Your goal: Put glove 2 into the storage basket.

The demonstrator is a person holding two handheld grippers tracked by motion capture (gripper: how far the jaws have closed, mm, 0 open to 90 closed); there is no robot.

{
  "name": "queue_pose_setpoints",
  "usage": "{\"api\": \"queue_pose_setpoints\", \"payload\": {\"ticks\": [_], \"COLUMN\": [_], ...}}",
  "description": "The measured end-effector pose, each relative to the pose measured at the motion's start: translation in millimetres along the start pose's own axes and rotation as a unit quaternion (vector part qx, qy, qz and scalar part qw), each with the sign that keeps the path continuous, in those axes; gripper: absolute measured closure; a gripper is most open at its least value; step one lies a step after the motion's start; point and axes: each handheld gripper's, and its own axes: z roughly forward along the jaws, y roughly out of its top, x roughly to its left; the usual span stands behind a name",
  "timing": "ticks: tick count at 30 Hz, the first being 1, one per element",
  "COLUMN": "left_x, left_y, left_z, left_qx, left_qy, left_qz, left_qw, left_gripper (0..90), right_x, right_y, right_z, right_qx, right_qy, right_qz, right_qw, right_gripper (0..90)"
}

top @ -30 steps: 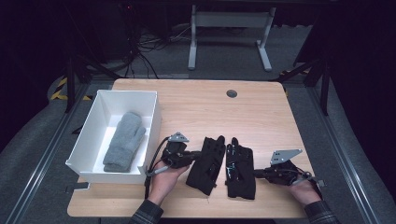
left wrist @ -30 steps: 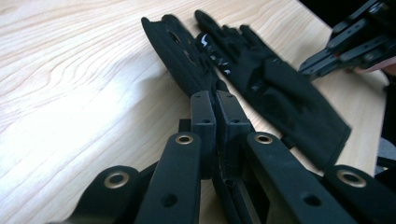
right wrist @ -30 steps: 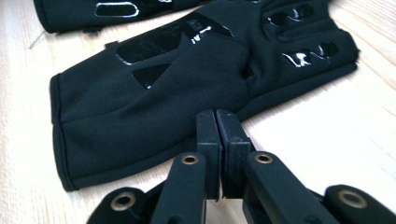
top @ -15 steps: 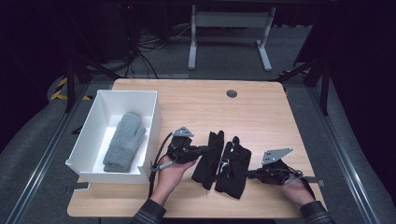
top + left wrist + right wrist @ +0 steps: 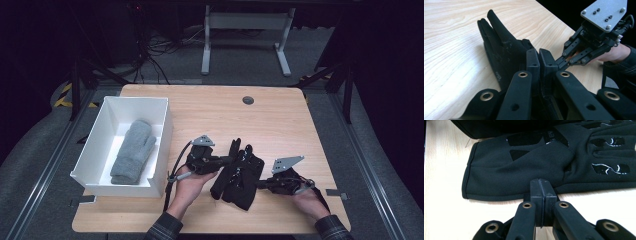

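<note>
At the lower middle of the high view, 2 black gloves [image 5: 239,175] are pinched by the left gripper [image 5: 226,160] and right gripper [image 5: 261,183], likely so both can be lifted into the white box [image 5: 95,150].

Matt black cloth with glossy rubbery patches on the gloves [image 5: 554,152] at frame centre, pale smooth wood grain on the table [image 5: 210,107], fuzzy grey knit on the mitten [image 5: 133,150] inside a smooth white box [image 5: 95,150] at left, brushed grey metal plate [image 5: 605,12] upper right.
</note>
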Motion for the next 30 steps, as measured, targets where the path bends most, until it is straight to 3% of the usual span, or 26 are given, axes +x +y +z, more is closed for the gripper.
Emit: {"api": "queue_pose_setpoints", "payload": {"ticks": [13,30], "left_x": [-4.9,-12.5], "left_y": [-2.5,-14.1], "left_z": [12.4,40.4], "left_qx": [0.023,0.069], "left_qy": [-0.003,-0.015], "left_qz": [0.017,0.034], "left_qw": [0.9996,0.9969], "left_gripper": [87.6,87.5], "right_x": [10.6,15.6], "right_y": [16.3,22.1], "right_z": [22.6,30.6], "right_qx": [-0.005,-0.009], "right_qy": [0.0,-0.001], "right_qz": [-0.009,-0.011], "right_qw": [1.0,0.9999], "right_gripper": [90.0,90.0]}}
